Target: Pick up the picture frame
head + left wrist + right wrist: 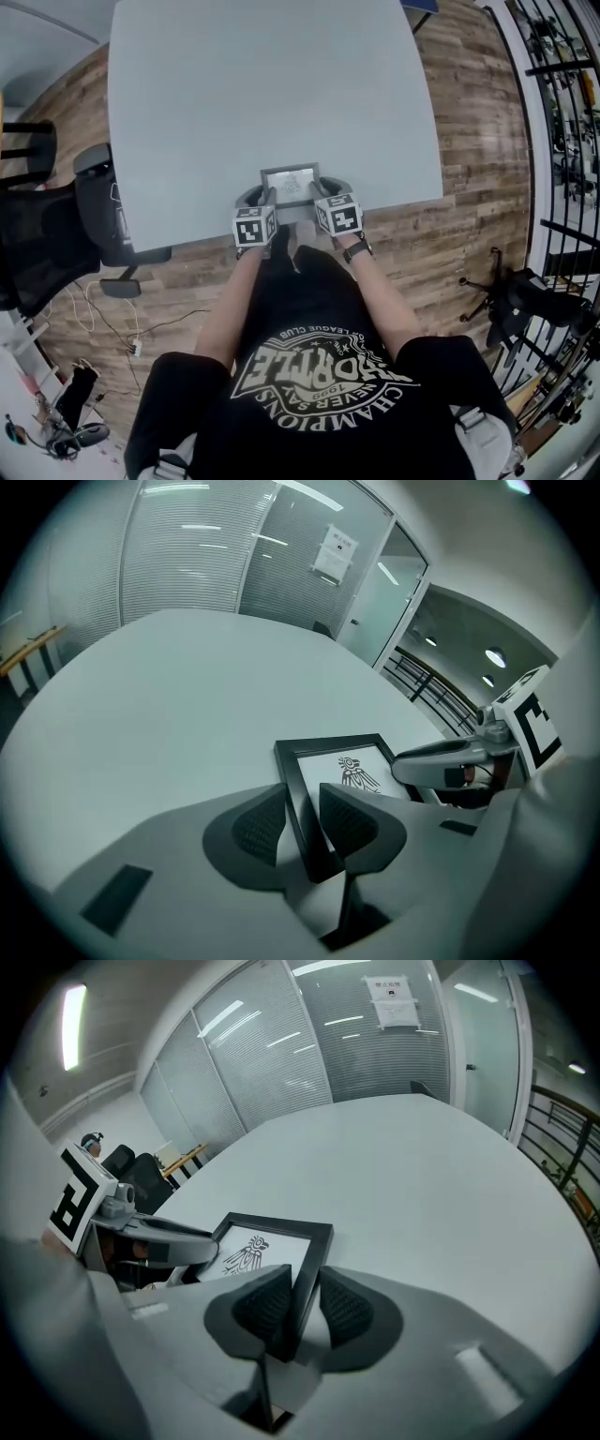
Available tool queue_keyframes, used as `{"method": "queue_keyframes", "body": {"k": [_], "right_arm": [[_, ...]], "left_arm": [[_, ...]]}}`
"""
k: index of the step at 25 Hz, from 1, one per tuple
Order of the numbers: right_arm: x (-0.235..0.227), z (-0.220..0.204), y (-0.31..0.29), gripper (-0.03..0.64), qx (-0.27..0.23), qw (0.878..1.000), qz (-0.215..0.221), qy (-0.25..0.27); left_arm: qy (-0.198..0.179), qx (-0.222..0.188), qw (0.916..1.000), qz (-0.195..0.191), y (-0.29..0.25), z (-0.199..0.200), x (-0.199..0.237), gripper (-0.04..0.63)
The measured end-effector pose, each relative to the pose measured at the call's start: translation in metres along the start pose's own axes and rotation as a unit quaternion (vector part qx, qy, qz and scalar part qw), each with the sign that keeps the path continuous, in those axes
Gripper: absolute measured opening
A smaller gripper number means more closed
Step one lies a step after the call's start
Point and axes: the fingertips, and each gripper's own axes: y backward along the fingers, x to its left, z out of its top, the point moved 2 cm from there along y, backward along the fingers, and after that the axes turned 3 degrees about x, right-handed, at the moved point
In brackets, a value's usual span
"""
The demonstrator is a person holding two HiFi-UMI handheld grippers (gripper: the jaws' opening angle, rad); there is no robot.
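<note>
A small black picture frame (289, 180) with a bird-like drawing lies flat near the front edge of the grey table (262, 84). My left gripper (265, 199) sits at its left side, my right gripper (319, 193) at its right. In the left gripper view the frame's (342, 759) left bar runs between the pads of my left gripper (302, 823), which press on it from both sides. In the right gripper view the frame's (270, 1239) right bar is clamped the same way by my right gripper (300, 1305). Each gripper's view shows the other gripper across the frame.
A black office chair (105, 217) stands at the table's left corner and another chair's base (506, 302) on the wood floor to the right. A black railing (562, 141) runs along the far right. Glass partition walls (309, 1044) stand beyond the table.
</note>
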Motion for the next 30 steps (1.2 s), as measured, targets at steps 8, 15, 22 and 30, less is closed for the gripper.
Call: {"method": "queue_keyframes", "body": {"k": [8, 15, 22, 30], "right_arm": [[0.002, 0.001, -0.005, 0.078, 0.014, 1.0, -0.009, -0.018], [0.01, 0.022, 0.005, 0.071, -0.013, 0.999, -0.023, -0.018], [0.015, 0.068, 0.033, 0.071, -0.07, 0.997, -0.035, -0.017], [0.022, 0.138, 0.095, 0.069, -0.17, 0.984, -0.051, 0.007]], "left_arm": [[0.03, 0.003, 0.9995, -0.01, 0.001, -0.002, 0.009, 0.089], [0.074, -0.012, 0.9972, -0.003, 0.019, 0.019, 0.014, 0.075], [0.034, -0.064, 0.9974, -0.002, 0.045, 0.065, 0.007, 0.074], [-0.023, -0.162, 0.9865, 0.008, 0.103, 0.138, -0.018, 0.074]]}}
